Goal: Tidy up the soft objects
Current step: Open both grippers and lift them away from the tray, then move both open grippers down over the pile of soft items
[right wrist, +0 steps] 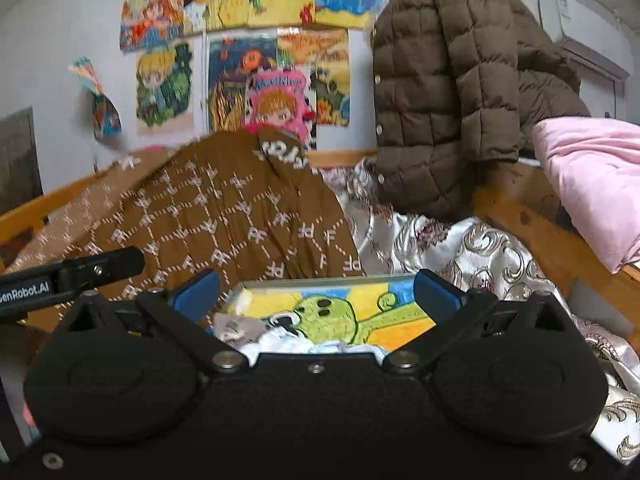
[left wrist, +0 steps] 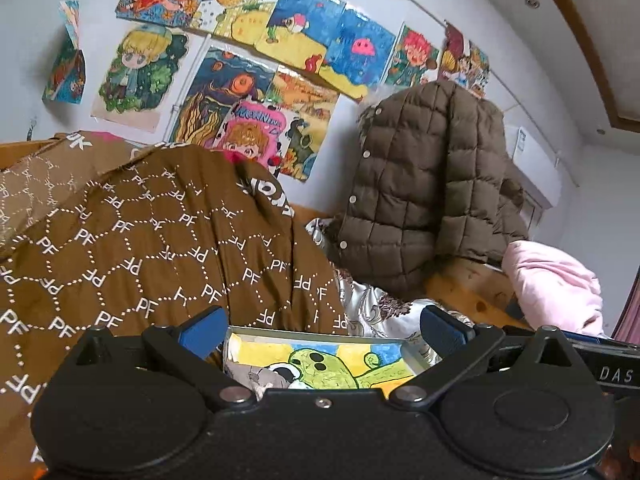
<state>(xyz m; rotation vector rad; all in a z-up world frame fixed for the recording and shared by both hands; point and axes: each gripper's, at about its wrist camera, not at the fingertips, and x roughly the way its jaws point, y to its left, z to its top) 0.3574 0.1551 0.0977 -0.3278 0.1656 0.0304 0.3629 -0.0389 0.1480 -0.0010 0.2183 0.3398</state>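
Both jaws are spread wide, nothing held, on the left gripper [left wrist: 324, 330] and right gripper [right wrist: 316, 294]. One brown patterned quilt [left wrist: 160, 232] is heaped left of one brown padded jacket [left wrist: 420, 184]; one pink blanket [left wrist: 556, 280] is seen to the jacket's right.

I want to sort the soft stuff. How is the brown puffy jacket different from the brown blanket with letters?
The quilted jacket is plain with white snap buttons; the PF-patterned blanket has white letters and dotted lines. The jacket hangs upright; the blanket lies heaped across the bed. The jacket looks puffy, the blanket thinner. Both are brown and soft.
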